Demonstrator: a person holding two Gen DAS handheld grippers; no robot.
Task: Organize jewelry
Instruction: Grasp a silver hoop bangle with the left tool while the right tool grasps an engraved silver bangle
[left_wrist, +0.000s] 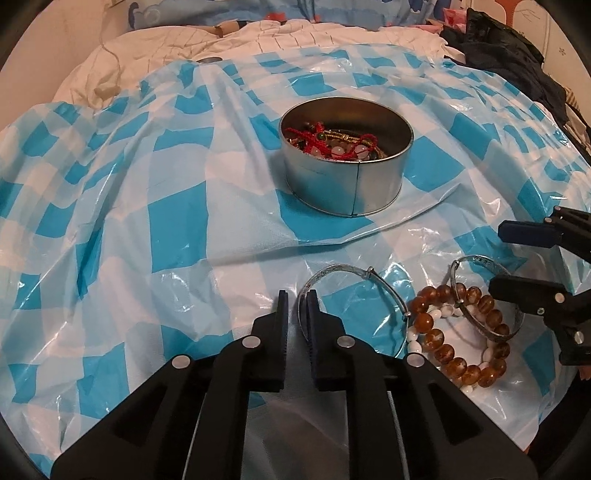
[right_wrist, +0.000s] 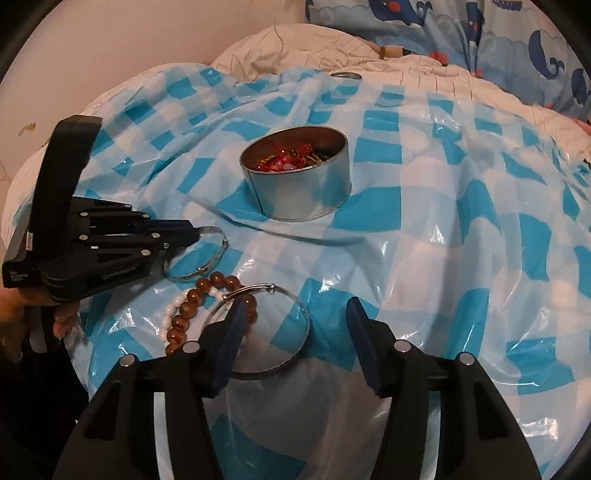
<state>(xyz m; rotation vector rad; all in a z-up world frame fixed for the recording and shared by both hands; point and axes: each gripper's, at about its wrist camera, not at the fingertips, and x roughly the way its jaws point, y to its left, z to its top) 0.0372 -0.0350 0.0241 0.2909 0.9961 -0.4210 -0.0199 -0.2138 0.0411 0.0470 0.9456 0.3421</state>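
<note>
- Silver metal: a thin bangle (left_wrist: 314, 291) lies on the checked sheet with its left rim between the nearly closed fingers of the left gripper (left_wrist: 296, 301); in the right wrist view that gripper (right_wrist: 197, 230) appears clamped on the bangle's (right_wrist: 207, 266) edge.
- A second silver bangle (right_wrist: 273, 328) lies flat under the right gripper (right_wrist: 291, 314). Its jaws are spread wide, the left finger (right_wrist: 231, 332) over the bangle's rim, the right finger well apart from it. Whether the finger touches the metal cannot be told.
- An amber bead bracelet (left_wrist: 458, 332) of glossy round brown beads lies beside a white bead bracelet (left_wrist: 417, 345); the second bangle (left_wrist: 484, 295) rests across both.
- A round tin (left_wrist: 347, 181) with a plain grey wall and a vertical seam stands upright further away, well apart from both grippers. It holds a tangle of red cord, pale beads and gold-toned pieces.
- The blue and white checked plastic sheet (left_wrist: 177, 221) is shiny and creased, spread over a white quilt (left_wrist: 295, 33).
- The left gripper reaches in low and nearly level from the left side of the right wrist view, a person's fingertips (right_wrist: 64, 325) showing beneath its handle.
- The right gripper (left_wrist: 517, 258) enters the left wrist view from the right edge, angled down toward the bracelets.
</note>
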